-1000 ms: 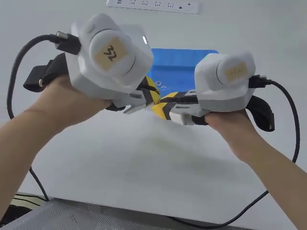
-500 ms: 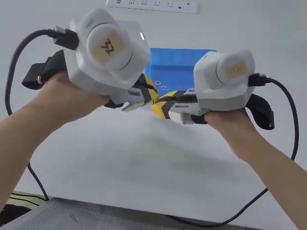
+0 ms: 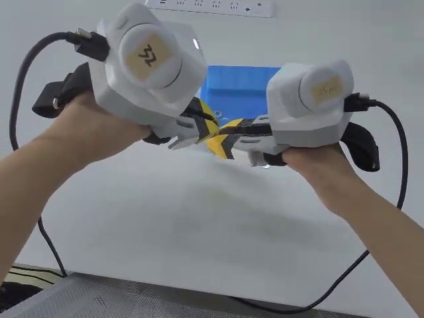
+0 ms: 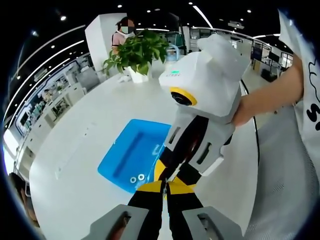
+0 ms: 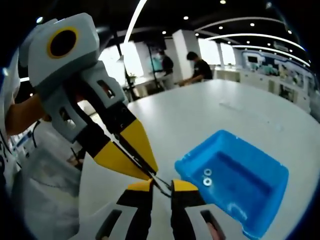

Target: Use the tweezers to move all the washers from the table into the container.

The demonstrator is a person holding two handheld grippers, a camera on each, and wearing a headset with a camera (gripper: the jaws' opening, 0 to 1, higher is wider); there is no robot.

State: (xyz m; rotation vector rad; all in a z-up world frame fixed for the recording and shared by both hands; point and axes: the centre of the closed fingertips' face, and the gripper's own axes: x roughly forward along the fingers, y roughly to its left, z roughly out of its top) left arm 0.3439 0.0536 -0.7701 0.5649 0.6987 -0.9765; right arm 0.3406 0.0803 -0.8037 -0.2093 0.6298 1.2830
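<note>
White desk (image 3: 199, 225), blue container (image 5: 250, 187) holding two washers (image 5: 206, 176); how many remain is unclear. Our left claw (image 5: 151, 172) pinches the tweezers (image 5: 160, 182); right claw (image 5: 162, 186), we cannot tell.

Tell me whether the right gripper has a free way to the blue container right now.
Probably yes. In the right gripper view the container lies open ahead of the right gripper, with nothing between them. The left gripper, holding the tweezers, crowds only the other side.
</note>
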